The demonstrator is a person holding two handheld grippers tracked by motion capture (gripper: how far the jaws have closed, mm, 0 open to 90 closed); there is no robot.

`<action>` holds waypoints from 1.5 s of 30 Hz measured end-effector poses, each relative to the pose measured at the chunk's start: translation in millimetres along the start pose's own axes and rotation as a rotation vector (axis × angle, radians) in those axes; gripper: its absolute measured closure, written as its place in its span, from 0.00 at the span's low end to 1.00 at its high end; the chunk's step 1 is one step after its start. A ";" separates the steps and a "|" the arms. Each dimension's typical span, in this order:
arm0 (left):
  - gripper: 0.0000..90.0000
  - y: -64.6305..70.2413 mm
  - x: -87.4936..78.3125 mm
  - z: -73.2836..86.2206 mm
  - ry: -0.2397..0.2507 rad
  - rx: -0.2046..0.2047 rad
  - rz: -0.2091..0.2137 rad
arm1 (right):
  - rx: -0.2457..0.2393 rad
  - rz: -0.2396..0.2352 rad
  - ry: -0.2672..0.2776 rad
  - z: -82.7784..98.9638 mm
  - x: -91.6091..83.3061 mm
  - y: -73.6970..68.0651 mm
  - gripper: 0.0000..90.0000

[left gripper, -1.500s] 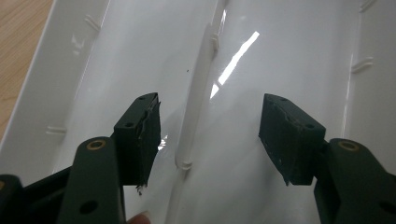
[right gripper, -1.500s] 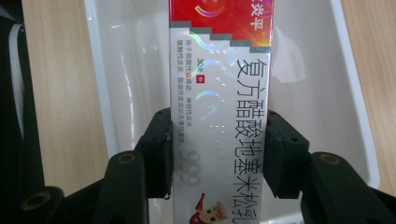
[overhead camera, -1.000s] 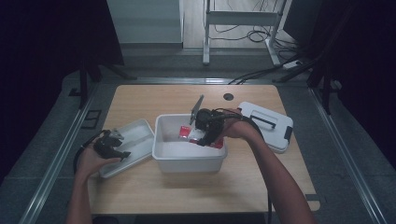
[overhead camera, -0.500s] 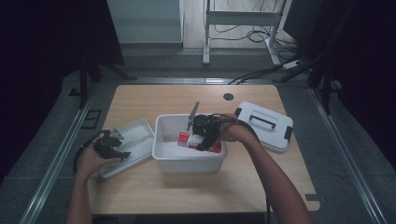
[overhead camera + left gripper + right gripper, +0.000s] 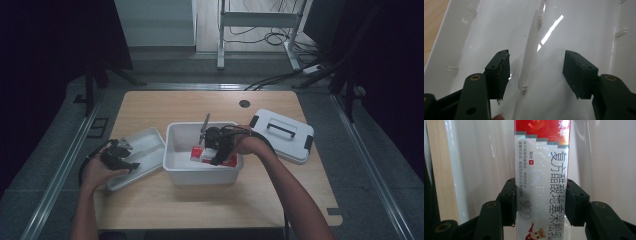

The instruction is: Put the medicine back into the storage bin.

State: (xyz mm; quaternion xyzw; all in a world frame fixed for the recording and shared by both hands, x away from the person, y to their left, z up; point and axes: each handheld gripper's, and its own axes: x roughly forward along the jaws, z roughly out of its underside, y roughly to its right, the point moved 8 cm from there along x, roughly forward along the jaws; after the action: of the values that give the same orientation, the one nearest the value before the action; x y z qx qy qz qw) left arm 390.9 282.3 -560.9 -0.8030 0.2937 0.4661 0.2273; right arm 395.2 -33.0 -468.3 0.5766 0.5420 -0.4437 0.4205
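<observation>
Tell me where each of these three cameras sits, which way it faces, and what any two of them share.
High view: above the person's side, facing forward and down on the table; both forearms enter from below.
Left gripper view: rides the left claw, facing the white tray between open jaws.
Right gripper view: rides the right claw, facing the red and white box it clamps.
Shared: high and right views both show that box in the white bin.

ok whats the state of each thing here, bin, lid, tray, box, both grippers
white bin: open, lid off, upright on the table
lid: lying flat beside the bin, handle up
white tray: bare inside, left of the bin
red and white box: clamped between the pads, held inside the bin
right gripper: shut on the box
left gripper: open over the tray, holding nothing
</observation>
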 end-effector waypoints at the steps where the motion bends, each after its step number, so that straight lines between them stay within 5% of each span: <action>1: 0.43 0.1 0.2 0.0 0.000 0.000 0.001 | -0.006 -0.001 -0.006 0.7 1.4 0.4 0.56; 29: 0.43 -0.4 1.5 -0.1 0.004 -0.004 0.002 | 0.015 -0.040 -0.085 5.8 20.4 -3.8 0.56; 45: 0.43 -1.3 1.6 0.4 0.009 -0.008 0.002 | 0.081 -0.005 0.008 3.1 6.4 3.0 0.50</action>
State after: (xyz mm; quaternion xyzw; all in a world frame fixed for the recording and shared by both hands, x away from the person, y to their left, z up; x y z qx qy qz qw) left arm 392.2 283.1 -562.3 -0.8058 0.2936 0.4636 0.2225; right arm 398.2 -34.5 -475.2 0.5936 0.5267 -0.4639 0.3937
